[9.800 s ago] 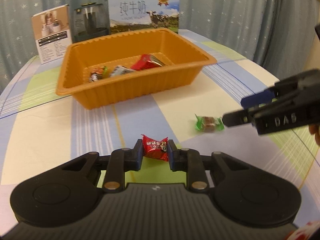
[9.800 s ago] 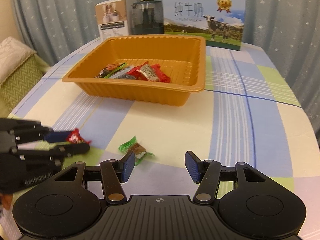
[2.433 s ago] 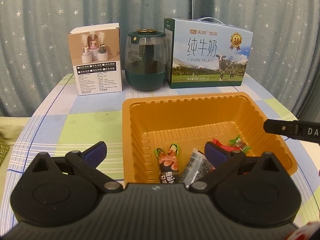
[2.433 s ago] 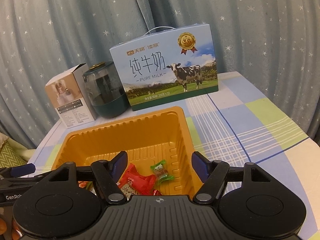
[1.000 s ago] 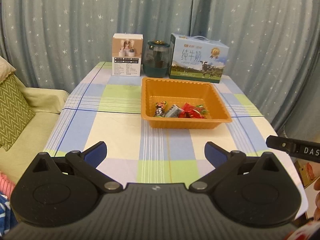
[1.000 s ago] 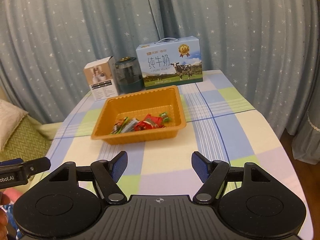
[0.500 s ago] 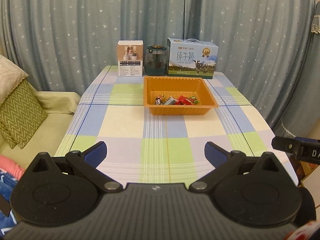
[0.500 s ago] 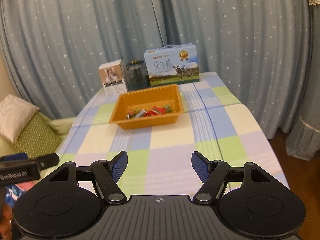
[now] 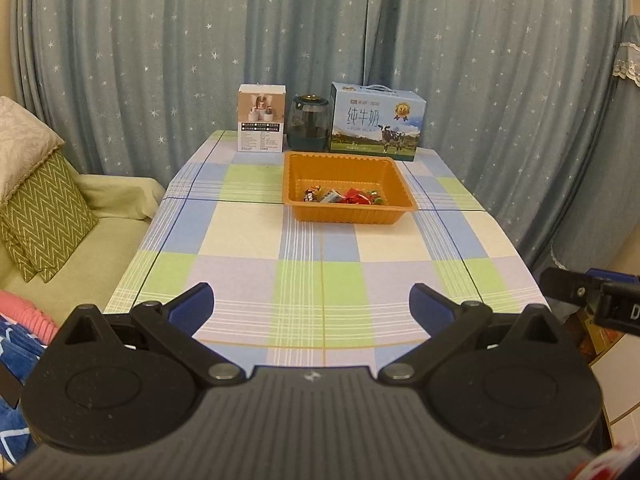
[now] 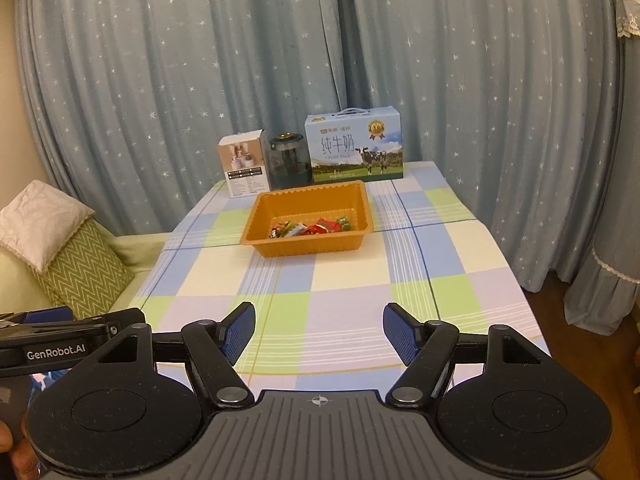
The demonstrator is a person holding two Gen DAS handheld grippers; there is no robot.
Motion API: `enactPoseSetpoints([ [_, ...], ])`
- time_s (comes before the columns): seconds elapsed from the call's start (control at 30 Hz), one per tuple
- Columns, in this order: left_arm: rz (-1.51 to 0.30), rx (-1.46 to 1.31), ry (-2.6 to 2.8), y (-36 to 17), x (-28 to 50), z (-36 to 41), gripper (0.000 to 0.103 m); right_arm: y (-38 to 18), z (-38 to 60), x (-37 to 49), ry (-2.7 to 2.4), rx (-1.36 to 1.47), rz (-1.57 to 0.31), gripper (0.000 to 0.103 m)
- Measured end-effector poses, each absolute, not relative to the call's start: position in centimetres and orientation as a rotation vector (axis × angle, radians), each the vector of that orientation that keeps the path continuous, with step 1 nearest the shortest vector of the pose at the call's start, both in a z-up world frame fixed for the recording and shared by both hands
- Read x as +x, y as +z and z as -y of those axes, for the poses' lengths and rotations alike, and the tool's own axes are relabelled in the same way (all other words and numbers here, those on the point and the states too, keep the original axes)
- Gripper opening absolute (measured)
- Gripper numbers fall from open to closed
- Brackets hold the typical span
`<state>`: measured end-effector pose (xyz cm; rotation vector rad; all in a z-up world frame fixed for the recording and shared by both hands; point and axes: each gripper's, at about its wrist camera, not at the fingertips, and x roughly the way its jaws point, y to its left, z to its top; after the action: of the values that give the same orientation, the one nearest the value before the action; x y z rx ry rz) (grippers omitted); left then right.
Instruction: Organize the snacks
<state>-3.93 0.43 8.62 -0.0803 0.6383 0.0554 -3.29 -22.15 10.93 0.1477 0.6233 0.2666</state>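
Observation:
An orange tray [image 9: 348,216] [image 10: 304,246] stands on the far half of the checked table. Several wrapped snacks [image 9: 344,197] [image 10: 310,228] lie along its near side. My left gripper [image 9: 312,308] hangs over the table's near edge, far back from the tray, open and with nothing between its fingers. My right gripper [image 10: 319,330] is likewise open and holds nothing, also well short of the tray. Each gripper shows at the edge of the other's view.
Behind the tray stand a white box [image 9: 261,124], a dark green jar [image 9: 309,123] and a milk carton box [image 9: 376,122]. Starred curtains [image 9: 160,60] close off the back. A sofa with cushions [image 9: 44,204] sits left of the table [image 9: 240,236].
Both grippers have pulled back and up from the tray, which now looks smaller and farther away. Both stay open, nothing in them.

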Motion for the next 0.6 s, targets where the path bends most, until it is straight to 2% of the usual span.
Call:
enactPoseSetpoints([
  [0.6,-0.607,-0.069,0.029,9.2,-5.4,0.4,0.103,12.2,21.4,-5.1,0.274,0.098,-0.601,0.071],
])
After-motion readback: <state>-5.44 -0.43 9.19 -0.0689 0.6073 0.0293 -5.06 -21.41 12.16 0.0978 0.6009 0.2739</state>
